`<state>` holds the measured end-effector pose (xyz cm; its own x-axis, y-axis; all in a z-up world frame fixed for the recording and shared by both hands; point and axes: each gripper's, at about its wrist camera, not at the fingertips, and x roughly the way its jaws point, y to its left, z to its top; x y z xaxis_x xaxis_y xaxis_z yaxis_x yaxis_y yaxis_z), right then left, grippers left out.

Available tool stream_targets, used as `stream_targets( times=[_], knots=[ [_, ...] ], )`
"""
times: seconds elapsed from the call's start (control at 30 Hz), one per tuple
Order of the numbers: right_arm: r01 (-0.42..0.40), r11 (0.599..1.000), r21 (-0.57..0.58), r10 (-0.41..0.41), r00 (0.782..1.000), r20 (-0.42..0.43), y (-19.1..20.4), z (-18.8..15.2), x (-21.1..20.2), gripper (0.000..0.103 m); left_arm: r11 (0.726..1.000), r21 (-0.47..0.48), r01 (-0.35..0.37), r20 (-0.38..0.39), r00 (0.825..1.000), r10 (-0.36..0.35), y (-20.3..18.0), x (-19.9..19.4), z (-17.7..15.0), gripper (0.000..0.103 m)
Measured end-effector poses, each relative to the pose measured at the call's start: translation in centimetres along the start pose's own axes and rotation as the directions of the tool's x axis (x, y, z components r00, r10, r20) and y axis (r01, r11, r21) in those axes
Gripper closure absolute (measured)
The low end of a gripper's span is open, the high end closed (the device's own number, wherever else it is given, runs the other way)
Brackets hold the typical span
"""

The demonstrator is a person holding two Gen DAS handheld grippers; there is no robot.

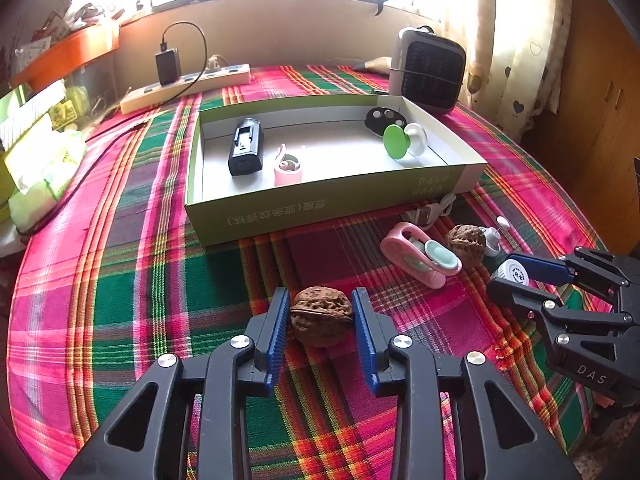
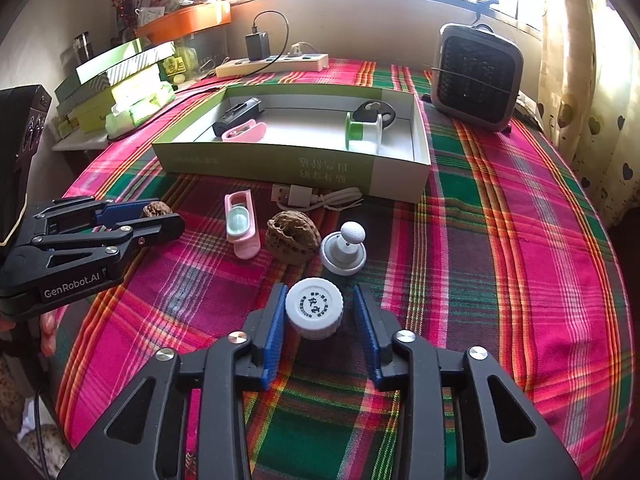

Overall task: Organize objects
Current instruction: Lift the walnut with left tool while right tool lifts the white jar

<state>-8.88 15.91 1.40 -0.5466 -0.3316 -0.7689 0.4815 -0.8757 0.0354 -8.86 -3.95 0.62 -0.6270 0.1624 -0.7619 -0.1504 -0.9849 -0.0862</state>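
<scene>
My left gripper [image 1: 321, 316] is open around a brown walnut [image 1: 321, 315] on the plaid cloth; the pads stand close on both sides. My right gripper [image 2: 320, 312] is open around a small white round jar [image 2: 314, 307], with a gap on the right side. A green-sided open box [image 1: 280, 208] lies beyond, holding a black device [image 1: 246, 146], a pink clip [image 1: 287, 168] and a green-and-white spool [image 1: 402, 140]. A second walnut [image 2: 292, 238], a pink clip [image 2: 241, 226], a white knob piece [image 2: 344, 250] and a USB cable [image 2: 316, 196] lie before the box.
A small heater [image 2: 476, 80] stands at the back right. A power strip with a charger [image 2: 272, 62] lies at the back. Stacked green boxes and tissue packs [image 2: 124, 92] sit to the left. A curtain hangs on the right.
</scene>
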Motion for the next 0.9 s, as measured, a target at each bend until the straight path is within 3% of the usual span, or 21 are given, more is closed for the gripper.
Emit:
stream_targets(
  times=[0.2,0.9],
  knots=[
    [0.000,1.000,0.006,0.000,1.000,0.002,-0.08,-0.01,-0.03,0.074,1.000,0.000,-0.002,0.000,1.000,0.002,0.13,-0.01,0.03,0.074],
    [-0.002,1.000,0.008,0.002,1.000,0.001,-0.15,0.01,-0.02,0.074,1.000,0.000,-0.002,-0.001,1.000,0.002,0.11,-0.07,0.02,0.074]
  ],
)
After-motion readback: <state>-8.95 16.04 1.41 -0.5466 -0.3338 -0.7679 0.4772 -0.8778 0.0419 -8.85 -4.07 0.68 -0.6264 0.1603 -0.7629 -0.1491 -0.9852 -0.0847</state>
